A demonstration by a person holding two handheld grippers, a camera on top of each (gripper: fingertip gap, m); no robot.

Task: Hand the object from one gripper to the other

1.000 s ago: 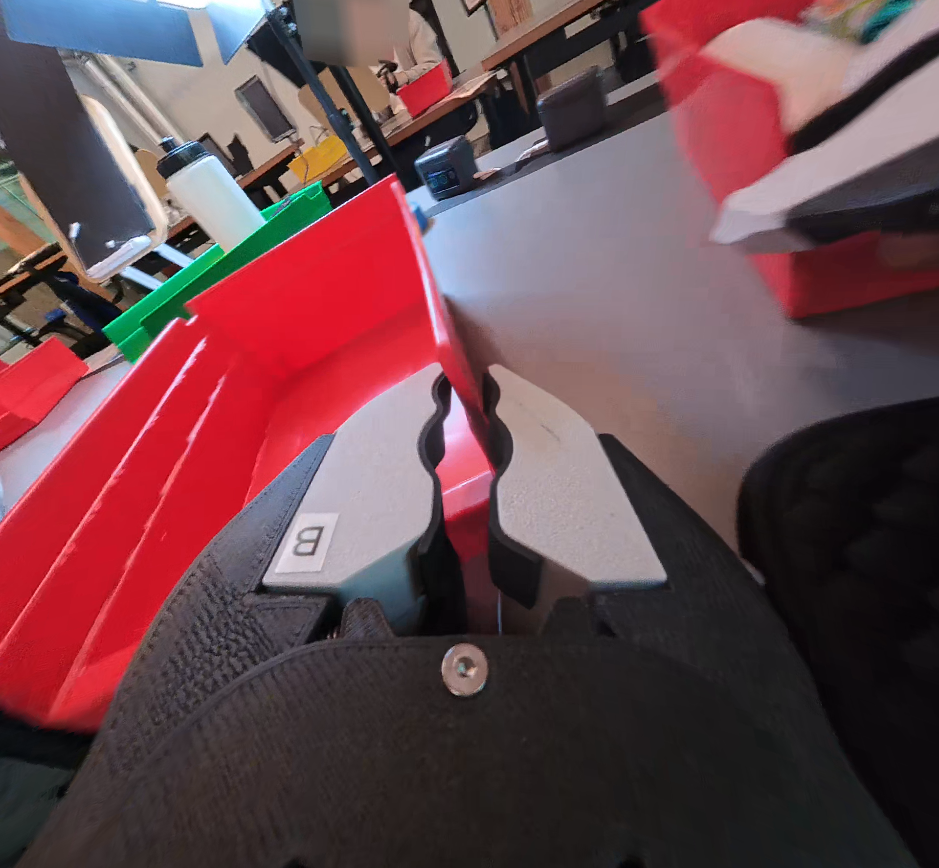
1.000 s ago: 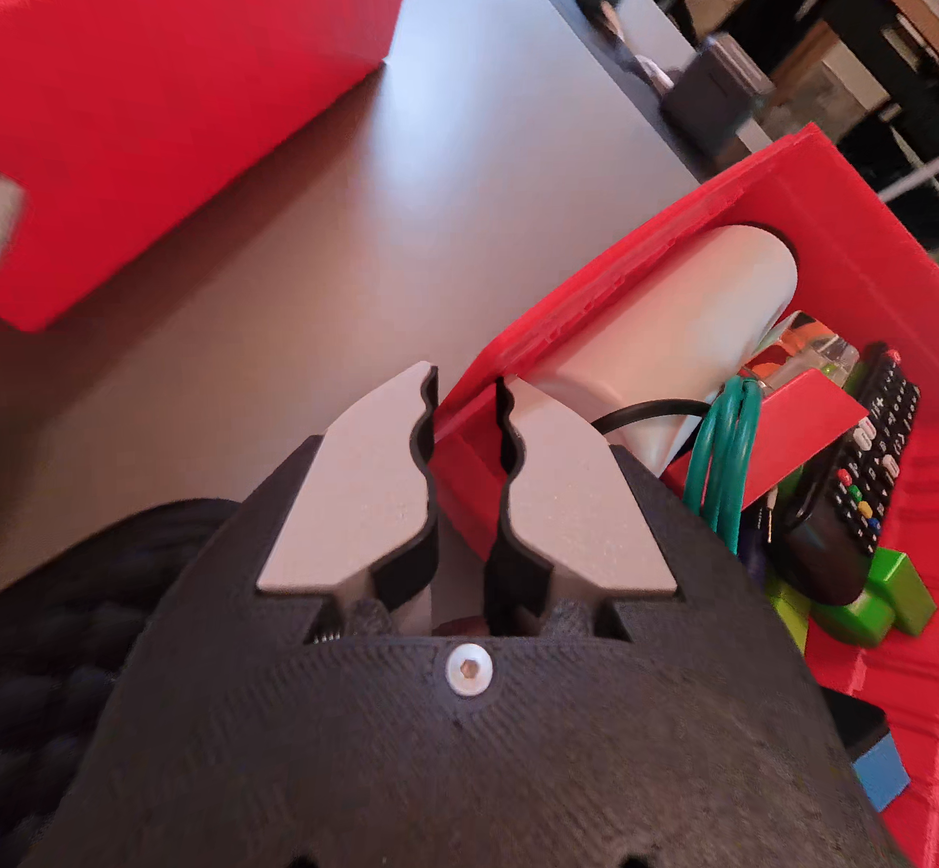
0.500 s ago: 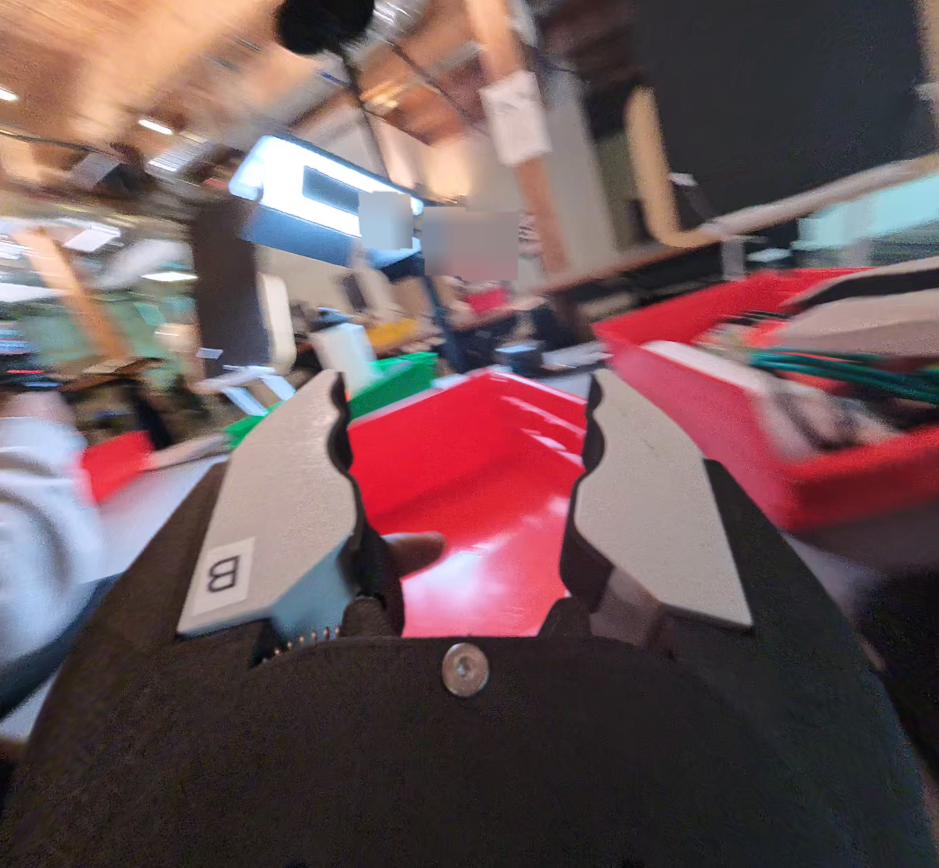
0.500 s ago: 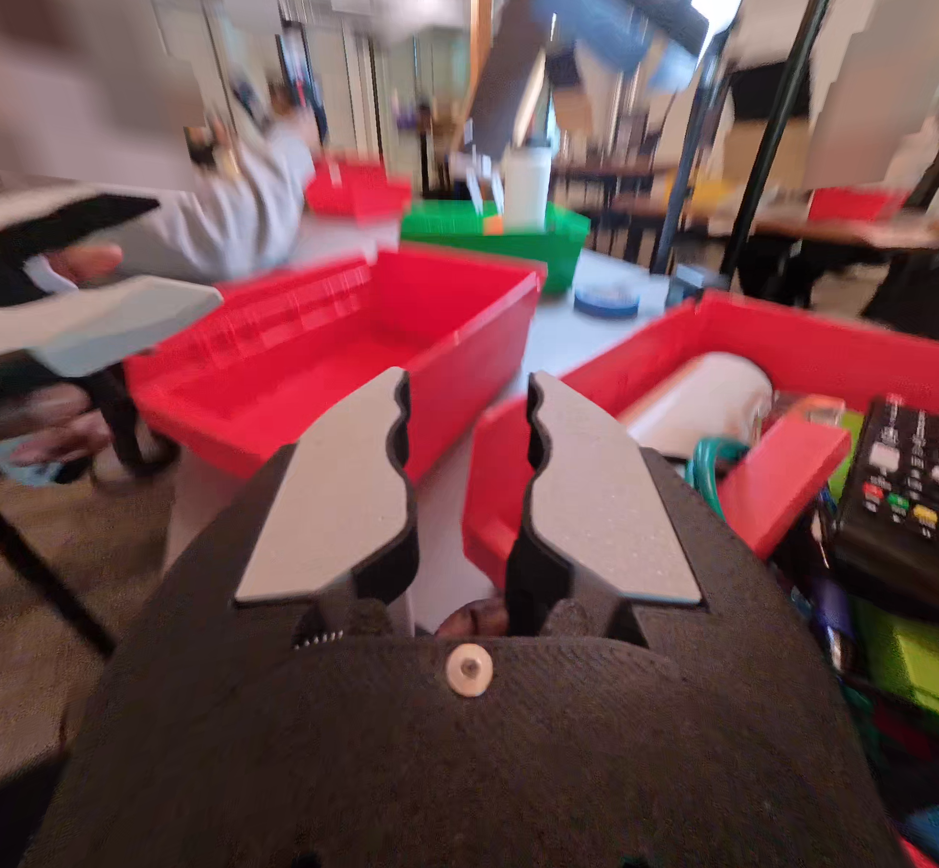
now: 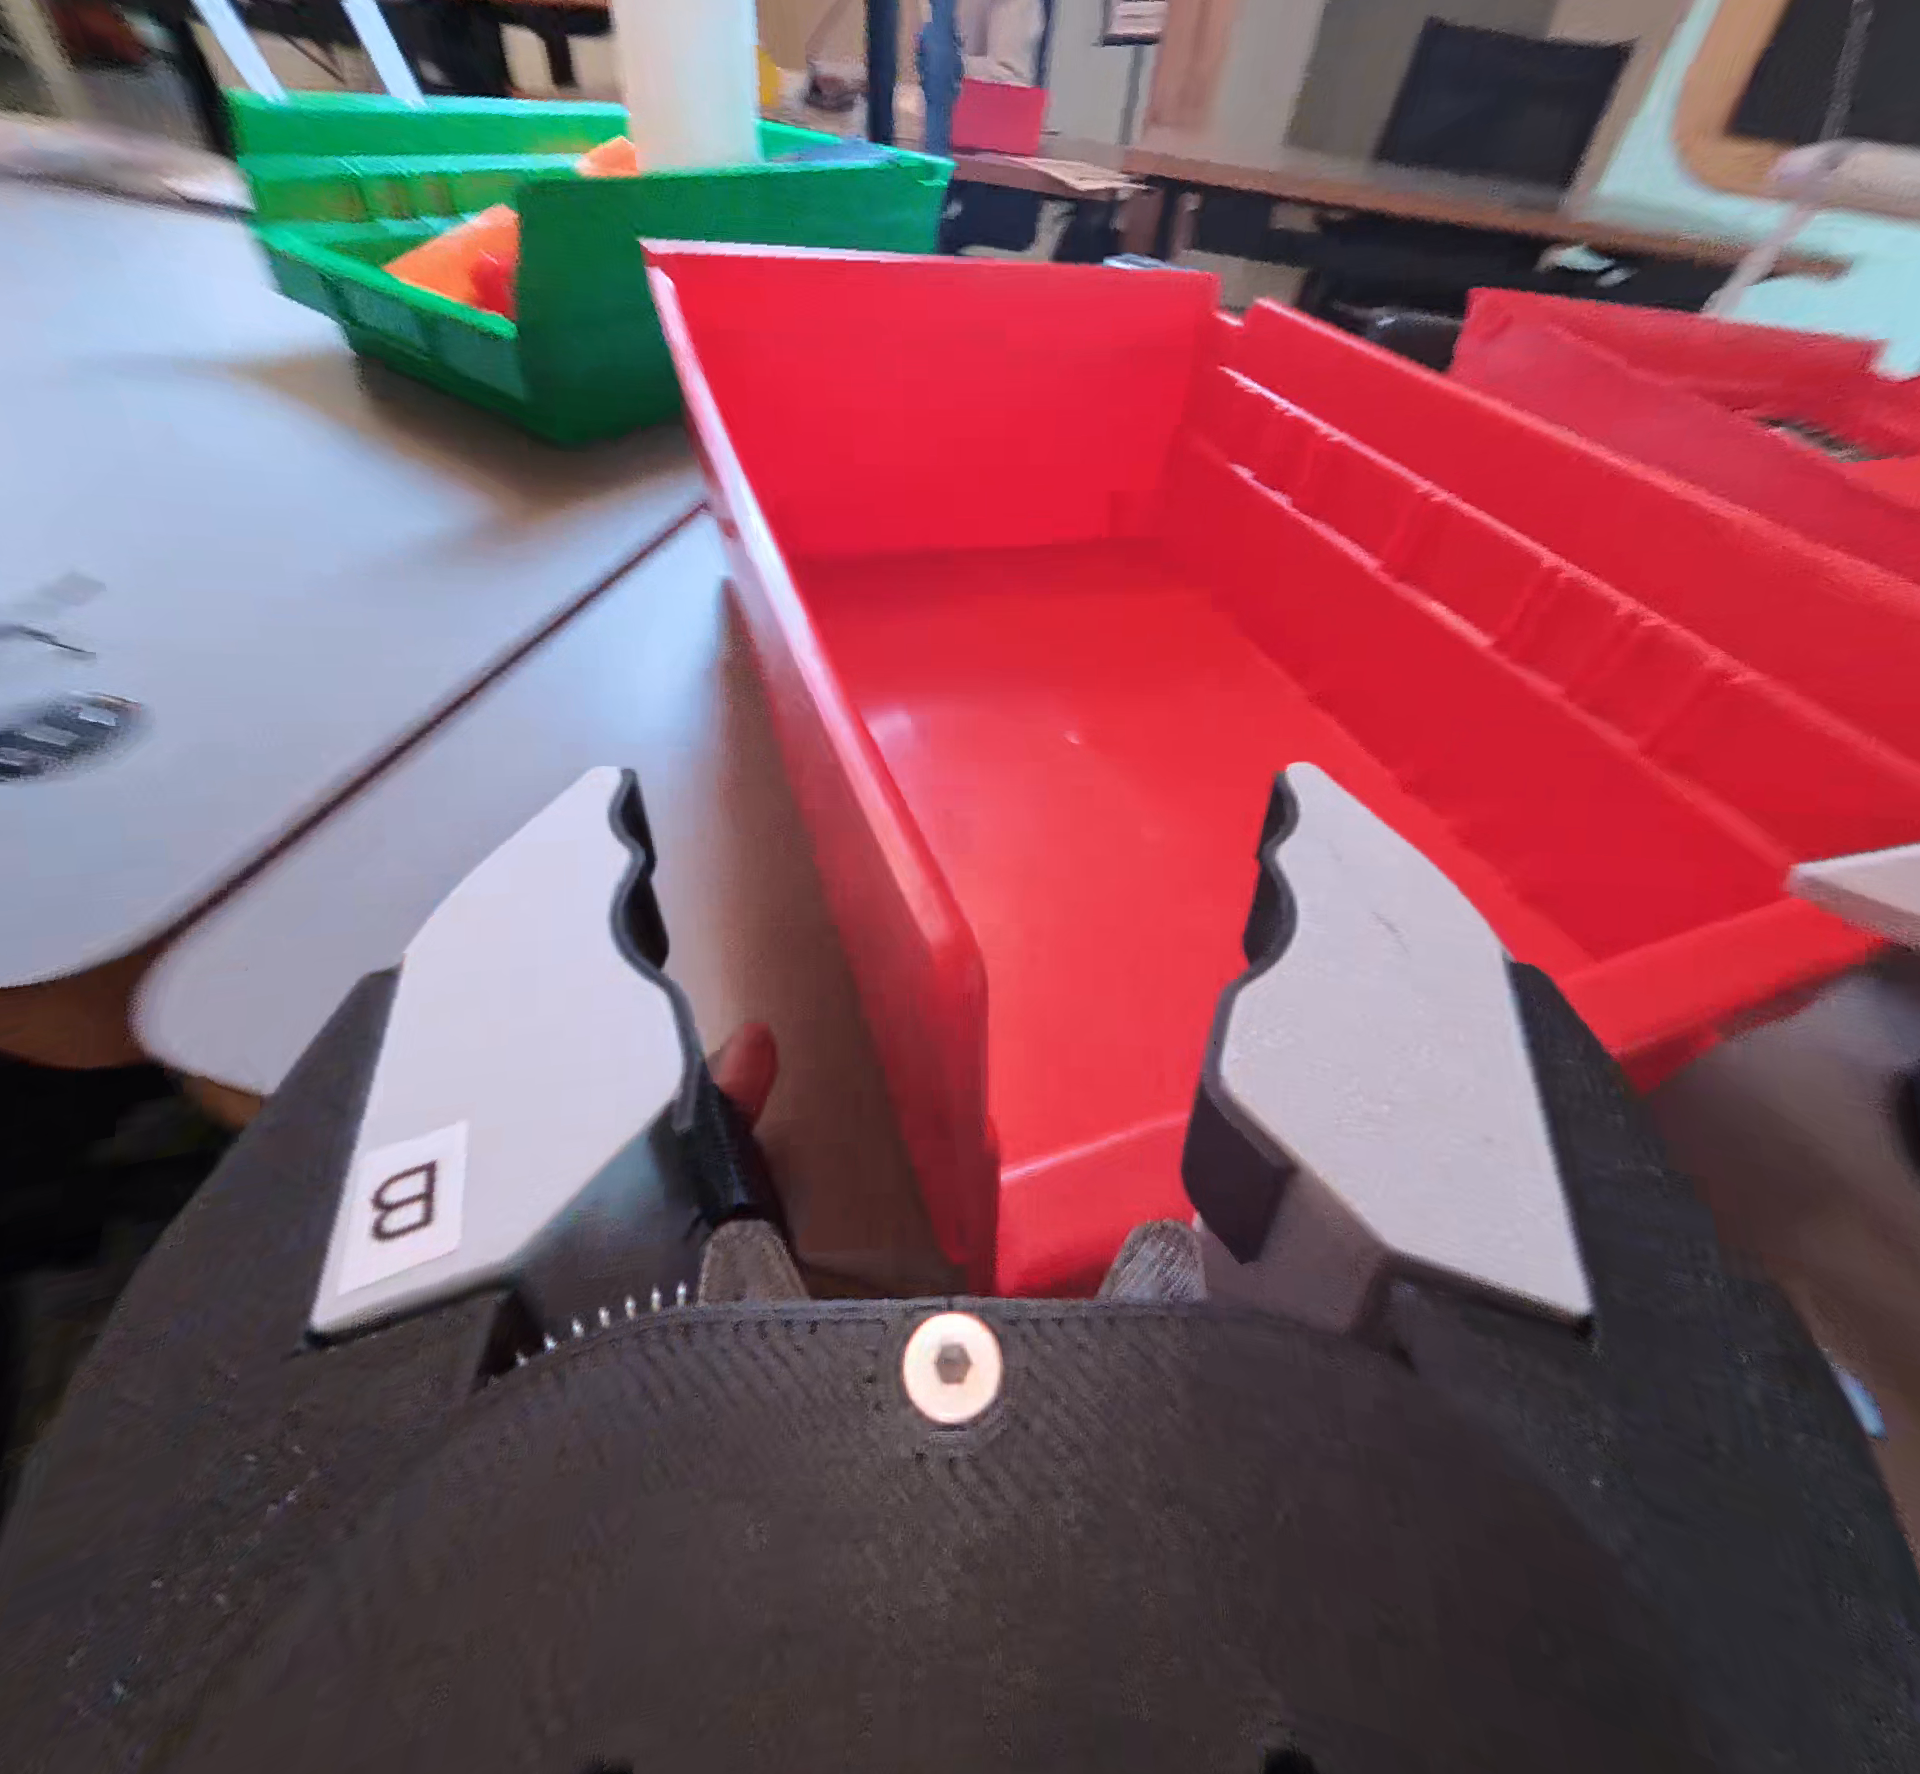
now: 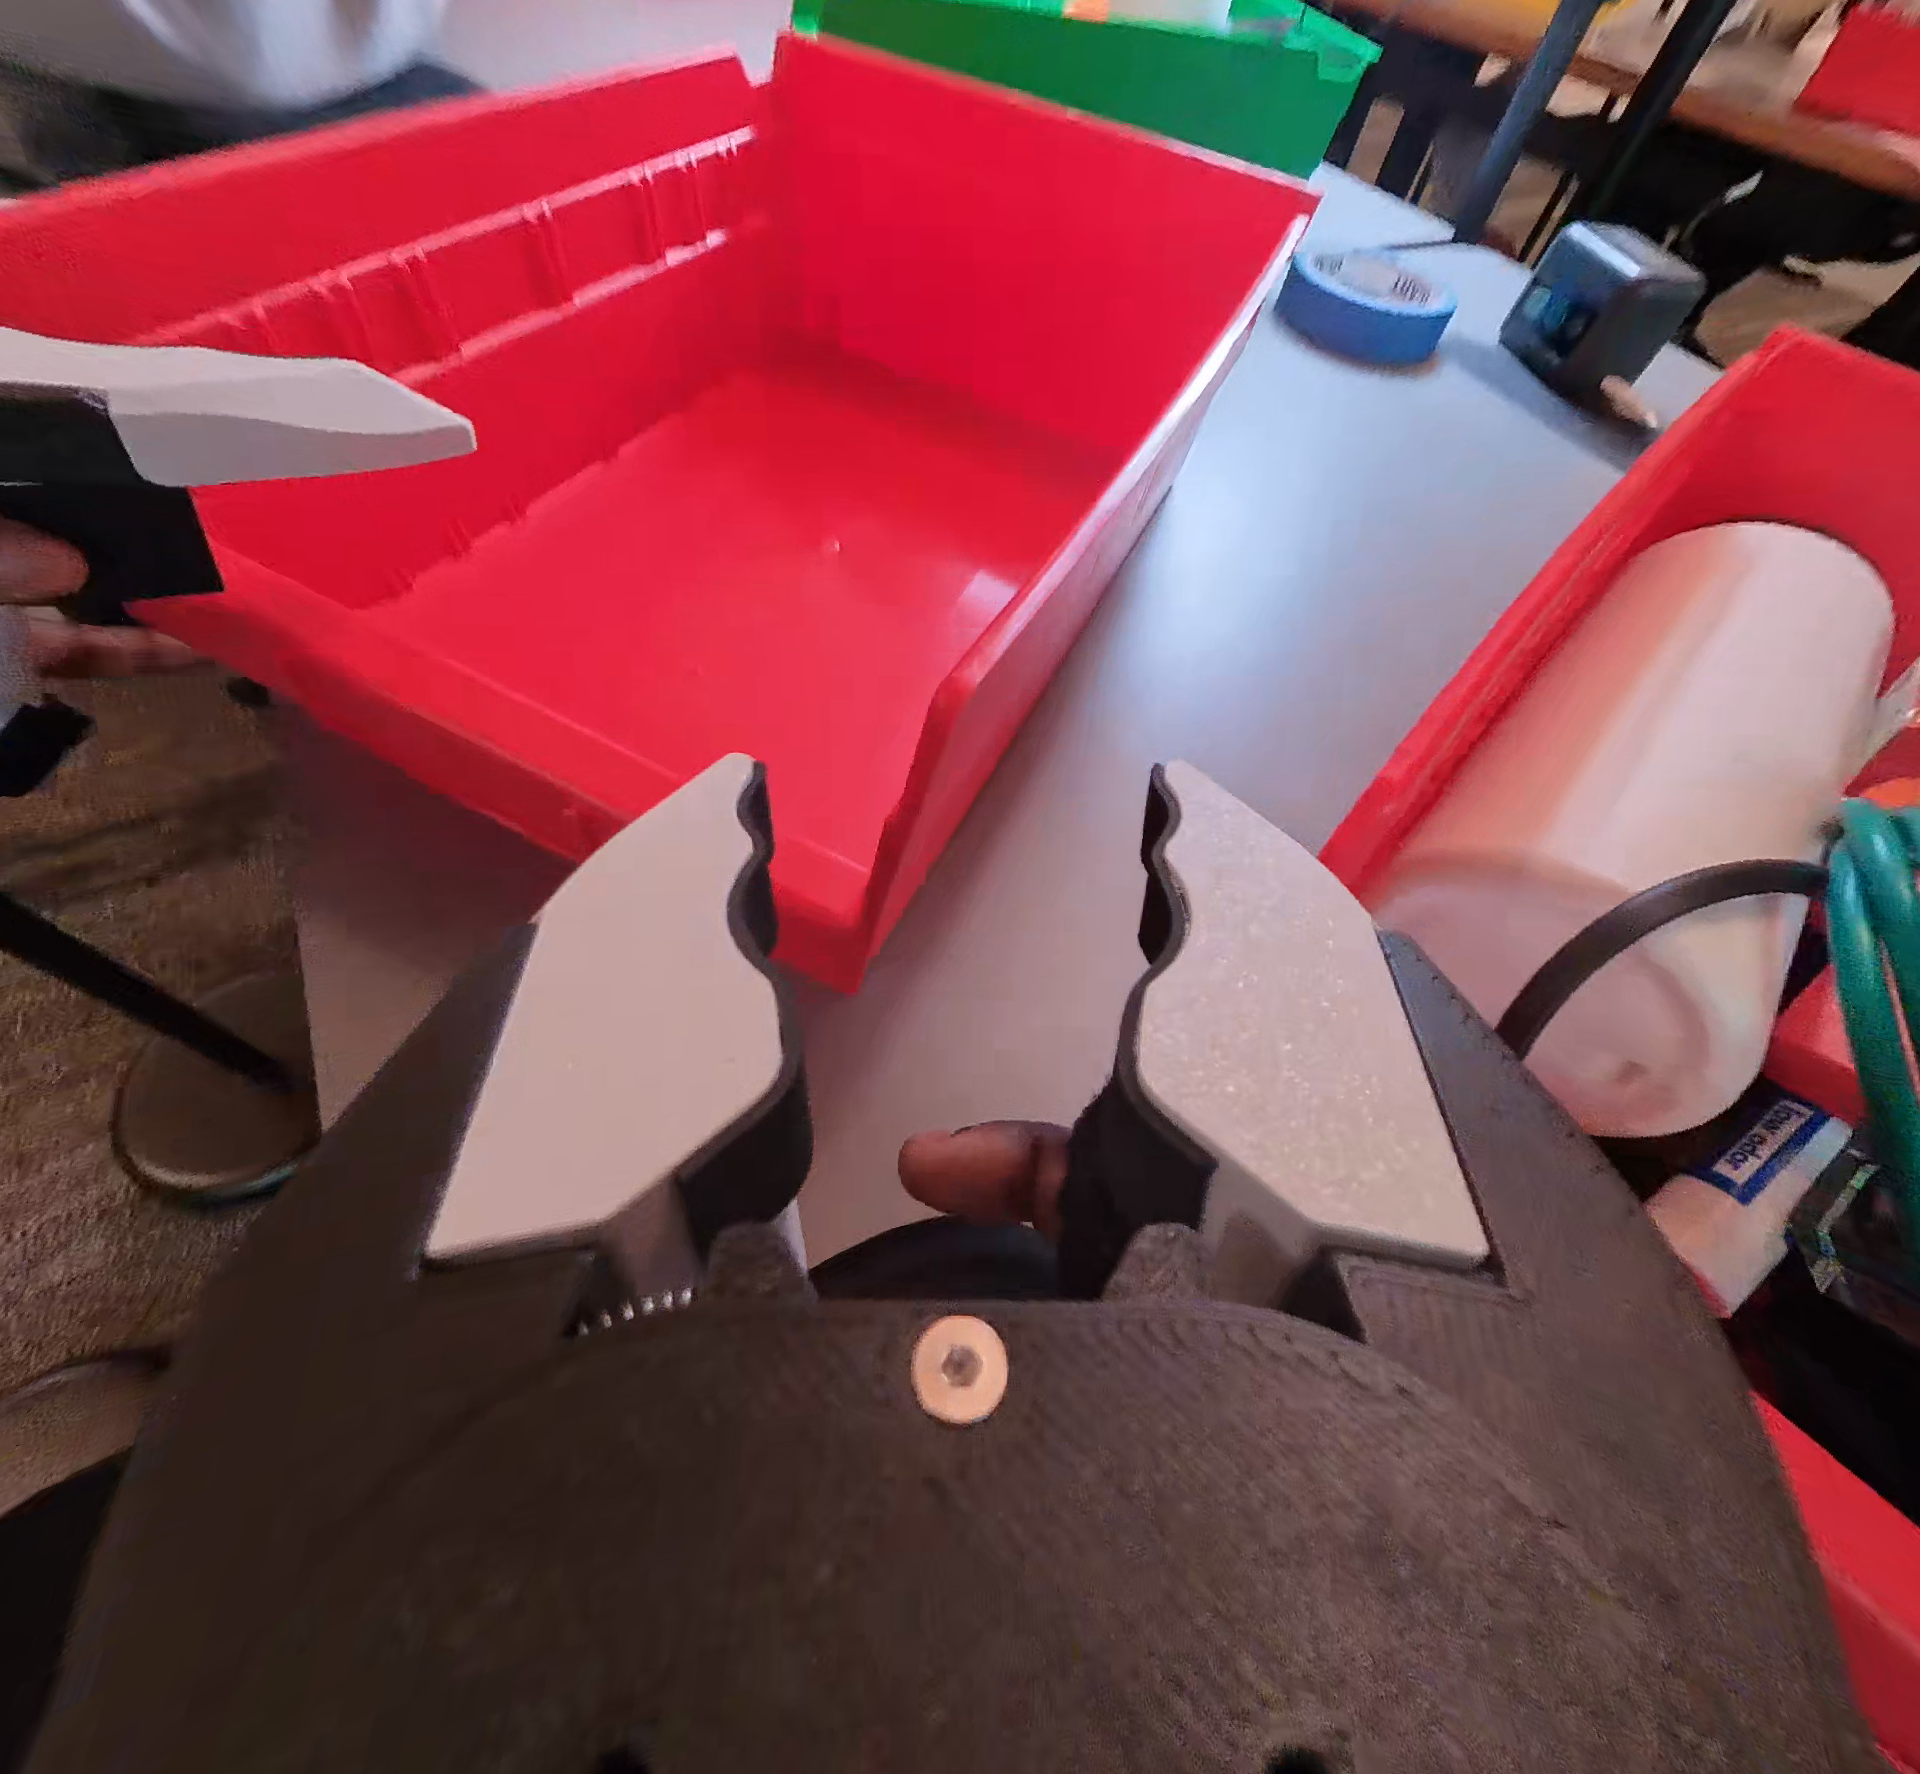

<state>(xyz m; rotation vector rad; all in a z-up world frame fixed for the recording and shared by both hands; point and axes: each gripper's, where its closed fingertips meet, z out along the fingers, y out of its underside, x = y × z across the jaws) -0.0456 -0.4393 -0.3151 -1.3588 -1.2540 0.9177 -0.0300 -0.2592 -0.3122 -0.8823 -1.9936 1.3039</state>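
My left gripper (image 5: 956, 810) is open and empty, held just in front of the near end of an empty red bin (image 5: 1039, 685). My right gripper (image 6: 956, 789) is open and empty too, above the grey table (image 6: 1299, 529) between the empty red bin (image 6: 727, 529) and a second red bin (image 6: 1558, 602) full of items. One finger of the left gripper (image 6: 291, 415) shows over the empty bin's left wall in the right wrist view. A tip of the right gripper (image 5: 1860, 893) shows at the right edge of the left wrist view. Neither gripper holds anything.
The full bin holds a white roll (image 6: 1662, 789), a green cable (image 6: 1870, 945) and a black cable. Behind stand a green bin (image 5: 582, 311) with orange pieces, a white bottle (image 5: 681, 10), a blue tape roll (image 6: 1361, 301) and a dark device (image 6: 1600, 301). A person's white sleeve is at far left.
A second ago each gripper was shut on a red bin's rim. Both have let go, opened wide and swung up and back, now facing the empty bin.
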